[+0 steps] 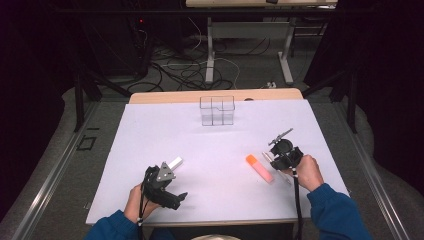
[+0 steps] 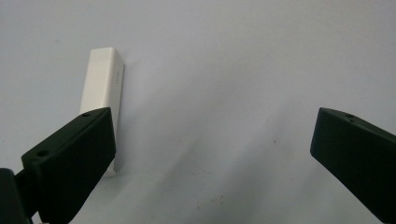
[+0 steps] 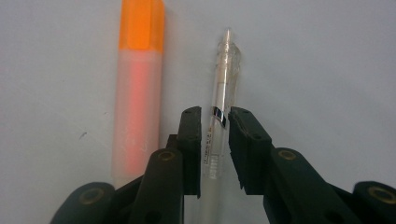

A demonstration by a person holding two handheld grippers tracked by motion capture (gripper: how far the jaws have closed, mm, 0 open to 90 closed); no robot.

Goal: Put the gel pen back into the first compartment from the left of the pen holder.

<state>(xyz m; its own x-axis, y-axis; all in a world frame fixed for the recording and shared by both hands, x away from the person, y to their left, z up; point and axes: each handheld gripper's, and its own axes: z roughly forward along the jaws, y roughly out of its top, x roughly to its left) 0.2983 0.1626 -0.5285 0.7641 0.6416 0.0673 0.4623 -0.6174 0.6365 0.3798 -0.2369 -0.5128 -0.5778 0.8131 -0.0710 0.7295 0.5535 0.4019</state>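
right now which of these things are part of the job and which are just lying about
In the job:
- clear plastic pen, lying on the table between the jaws of the right claw, which is shut on it
- orange-capped translucent highlighter, beside the pen
- white rectangular eraser, beside the open left claw
- clear plastic divided organiser box, probably the destination

Lying about:
- cables on the floor

Blue long sleeves; matte black two-jaw right gripper with brass-ringed screws; black cable trailing behind.
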